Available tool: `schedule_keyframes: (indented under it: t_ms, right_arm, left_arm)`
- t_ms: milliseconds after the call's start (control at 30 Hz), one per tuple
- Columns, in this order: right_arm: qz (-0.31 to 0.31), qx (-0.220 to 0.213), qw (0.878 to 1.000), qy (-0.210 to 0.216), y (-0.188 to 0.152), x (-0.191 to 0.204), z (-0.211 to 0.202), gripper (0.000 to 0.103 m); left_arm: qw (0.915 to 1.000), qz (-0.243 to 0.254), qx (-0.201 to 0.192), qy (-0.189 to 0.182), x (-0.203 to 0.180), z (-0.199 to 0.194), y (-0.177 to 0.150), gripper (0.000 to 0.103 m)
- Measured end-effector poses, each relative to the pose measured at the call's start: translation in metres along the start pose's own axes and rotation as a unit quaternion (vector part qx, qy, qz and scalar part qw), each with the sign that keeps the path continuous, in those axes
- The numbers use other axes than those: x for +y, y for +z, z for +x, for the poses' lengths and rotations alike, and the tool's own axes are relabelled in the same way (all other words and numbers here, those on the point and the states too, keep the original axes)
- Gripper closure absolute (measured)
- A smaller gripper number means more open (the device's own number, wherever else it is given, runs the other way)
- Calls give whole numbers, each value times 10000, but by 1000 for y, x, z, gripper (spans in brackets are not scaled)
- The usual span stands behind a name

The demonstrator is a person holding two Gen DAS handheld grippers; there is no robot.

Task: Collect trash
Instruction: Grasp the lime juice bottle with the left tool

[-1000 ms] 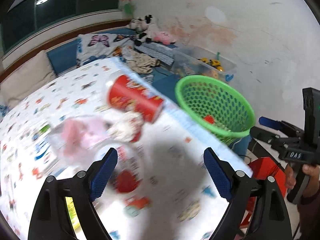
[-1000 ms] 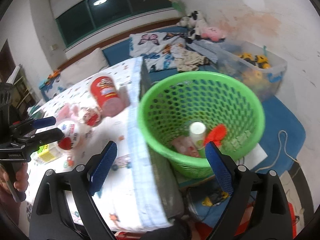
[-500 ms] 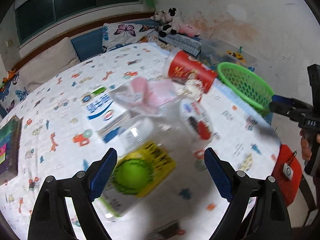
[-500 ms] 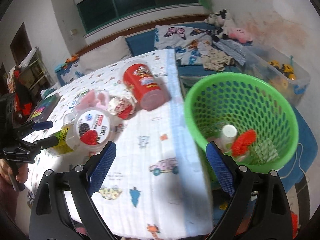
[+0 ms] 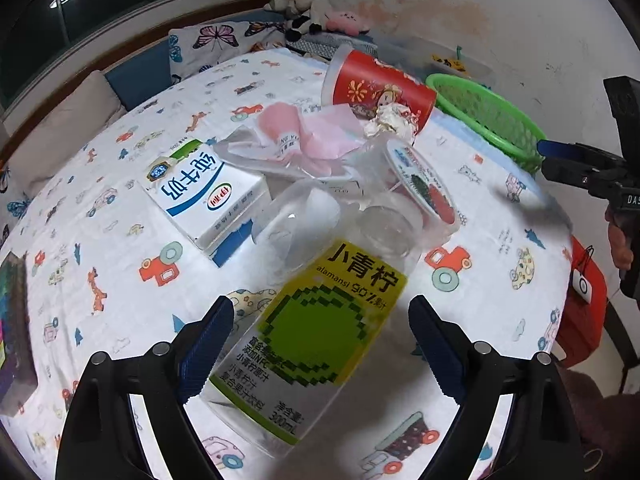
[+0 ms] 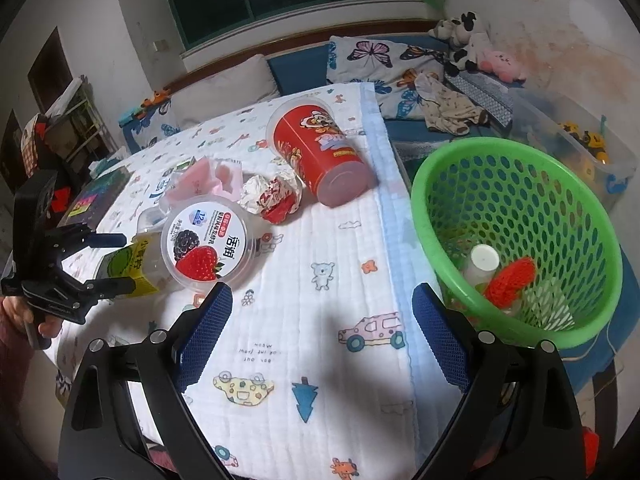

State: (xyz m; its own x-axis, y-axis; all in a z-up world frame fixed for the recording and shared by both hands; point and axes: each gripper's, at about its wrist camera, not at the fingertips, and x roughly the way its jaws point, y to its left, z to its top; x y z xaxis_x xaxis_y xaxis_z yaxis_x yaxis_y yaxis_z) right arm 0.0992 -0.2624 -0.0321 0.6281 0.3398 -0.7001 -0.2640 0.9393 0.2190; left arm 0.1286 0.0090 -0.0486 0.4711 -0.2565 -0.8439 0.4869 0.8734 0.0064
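Both grippers stand spread, pinching nothing. Left gripper (image 5: 320, 344) straddles the clear juice bottle (image 5: 316, 332), which lies near the table's (image 6: 320, 360) left edge; pads clear of it. Right gripper (image 6: 320, 328) hangs over bare cloth at the near edge. Green basket (image 6: 440, 184) sits beside the right edge.

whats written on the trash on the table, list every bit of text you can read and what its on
"小青柠", "alamansi 90%" and "300mL": yellow-green label of the clear bottle.
"纯牛奶": white and blue milk carton, printed upside down in the left wrist view.
"活润": lid of the yogurt cup with the strawberry and blackberry; its smaller print is unreadable.
"DAS": body of the right gripper.
Red cup: lettering too blurred to read.
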Motion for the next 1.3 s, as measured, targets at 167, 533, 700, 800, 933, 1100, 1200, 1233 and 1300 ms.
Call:
schedule_keyframes:
  t_ms: [167,533,700,800,933,1100,1200,1233,1300]
  right_arm:
    - [-16,59,10000,41,1,4,6,12]
    - [-157,181,9996,122,0,16,18,12]
    - [-187,208,9995,165,-1,21,21,12]
    - [-215,226,9993,192,0,24,24,12]
    - [-249,253,9991,248,0,29,28,12]
    - [-312,274,9986,331,3,36,33,12]
    - [-388,290,9980,406,5,42,37,12]
    - [-407,296,9978,428,5,44,38,12]
    - [-452,308,9974,479,7,48,40,12]
  left_arm:
    - [9998,126,109,-120,-1,8,0,17]
    - [9998,153,92,-110,0,12,-2,22]
    - [9998,172,83,-97,0,12,-2,23]
    - [9996,253,78,-51,-3,13,-2,24]
    - [9997,243,75,-61,-3,14,-2,24]
    - [9997,226,79,-85,-4,15,-1,23]
    - [9997,201,80,-124,-3,16,0,23]
    - [9997,186,73,-134,-3,16,0,24]
    - [9997,189,55,-142,-5,16,-1,26]
